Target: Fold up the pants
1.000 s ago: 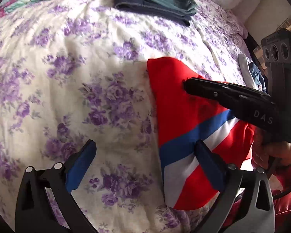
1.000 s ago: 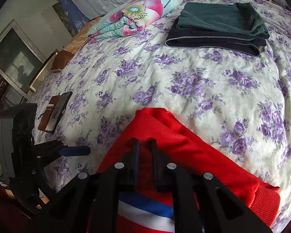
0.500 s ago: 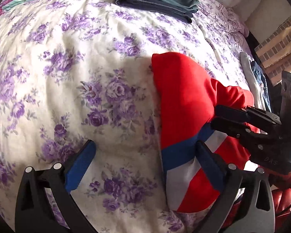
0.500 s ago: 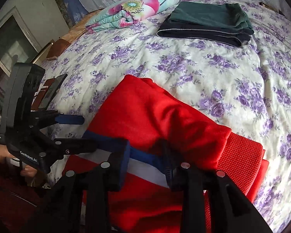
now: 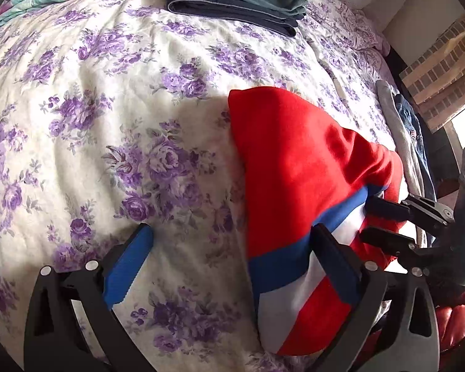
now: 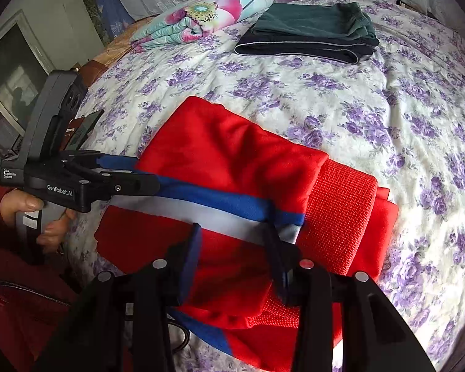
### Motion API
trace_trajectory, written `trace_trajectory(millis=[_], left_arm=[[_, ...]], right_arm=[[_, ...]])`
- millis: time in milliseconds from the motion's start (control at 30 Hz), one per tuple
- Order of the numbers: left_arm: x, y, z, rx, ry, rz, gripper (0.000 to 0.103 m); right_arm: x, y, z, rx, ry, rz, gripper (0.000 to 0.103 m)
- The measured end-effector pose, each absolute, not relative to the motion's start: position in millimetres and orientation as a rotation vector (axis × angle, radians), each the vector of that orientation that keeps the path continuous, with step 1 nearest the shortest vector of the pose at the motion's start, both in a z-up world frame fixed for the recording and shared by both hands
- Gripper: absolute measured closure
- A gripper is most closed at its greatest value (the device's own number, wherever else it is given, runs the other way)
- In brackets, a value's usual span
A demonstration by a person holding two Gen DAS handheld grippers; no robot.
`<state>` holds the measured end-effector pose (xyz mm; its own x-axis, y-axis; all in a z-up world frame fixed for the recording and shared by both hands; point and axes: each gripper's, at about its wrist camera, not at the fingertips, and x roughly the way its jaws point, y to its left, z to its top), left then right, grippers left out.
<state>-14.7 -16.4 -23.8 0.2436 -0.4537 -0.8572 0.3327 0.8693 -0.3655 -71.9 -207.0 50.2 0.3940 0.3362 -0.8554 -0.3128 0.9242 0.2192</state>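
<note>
The red pants (image 5: pixel 297 167) with a blue and white stripe lie folded on the floral bedspread (image 5: pixel 108 99), near its front edge. My left gripper (image 5: pixel 232 263) is wide open, one finger over the stripe, the other over bare bedspread. In the right wrist view, the red pants (image 6: pixel 232 148) show a ribbed waistband at the right. My right gripper (image 6: pixel 234 248) hovers over their near part with its jaws opening; cloth lies beneath and between them, but the pads do not press it. The left gripper (image 6: pixel 130 173) sits at the pants' left end. The right gripper (image 5: pixel 384 226) shows at the pants' right edge.
A folded stack of dark green and navy garments (image 6: pixel 310 31) lies at the far side of the bed, beside a flowered folded quilt (image 6: pixel 201 15). A phone (image 6: pixel 83 127) rests near the left edge. Grey and denim clothes (image 5: pixel 409 142) hang off the right edge. A hand (image 6: pixel 24 207) in a red sleeve holds the left gripper.
My right gripper let go of the red cloth, its jaws spread, and it drew back across the pants toward their near right edge. The pants now lie folded over. The left gripper stayed put.
</note>
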Motion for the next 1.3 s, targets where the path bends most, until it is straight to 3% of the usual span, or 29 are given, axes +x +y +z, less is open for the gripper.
trace_trajectory(millis=[100, 200, 300, 533, 600, 633, 933, 1033, 1133, 1167, 1200, 1233, 1267, 1300], left_arm=[[-24, -15, -4, -0.124, 1.131, -0.592, 0.005], [-27, -25, -3, -0.096, 1.120, -0.624, 0.005], [-20, -32, -35, -0.089, 1.244, -0.606, 0.004], [-21, -30, -20, -0.086, 1.190, -0.595, 0.005], [-21, -22, -10, -0.120, 1.152, -0.604, 0.005], [-20, -18, -7, -0.145, 1.141, -0.609, 0.005], [-1, -38, -25, -0.237, 1.257, -0.664, 0.005], [-1, -52, -31, -0.207, 1.268, -0.692, 0.005], [-3, -64, -34, -0.117, 1.219, -0.692, 0.005], [-4, -68, -34, -0.088, 1.212, -0.686, 0.004], [-3, -70, -32, -0.083, 1.211, -0.676, 0.006], [-4, -71, -28, -0.087, 1.196, -0.670, 0.021], [-5, -71, -24, -0.090, 1.176, -0.673, 0.029], [-5, -71, -20, -0.087, 1.163, -0.673, 0.037]], right_arm=[[-81, -215, 69, 0.041, 1.041, 0.403, 0.059], [-84, -235, 73, 0.119, 1.022, 0.368, 0.047], [-76, -246, 47, 0.182, 1.089, 0.333, 0.047], [-81, -241, 67, 0.107, 1.036, 0.340, 0.043], [-84, -258, 80, 0.146, 0.988, 0.284, 0.024], [-84, -270, 82, 0.189, 0.983, 0.257, 0.021], [-64, -322, 18, 0.688, 1.108, 0.186, 0.018], [-56, -306, 3, 0.680, 1.130, 0.219, 0.003], [-50, -283, 7, 0.483, 1.131, 0.222, 0.004], [-49, -275, 9, 0.406, 1.132, 0.217, 0.013], [-49, -272, 12, 0.369, 1.117, 0.226, 0.028], [-49, -272, 15, 0.381, 1.105, 0.245, 0.036], [-50, -274, 19, 0.401, 1.096, 0.242, 0.050], [-51, -277, 22, 0.417, 1.090, 0.247, 0.055]])
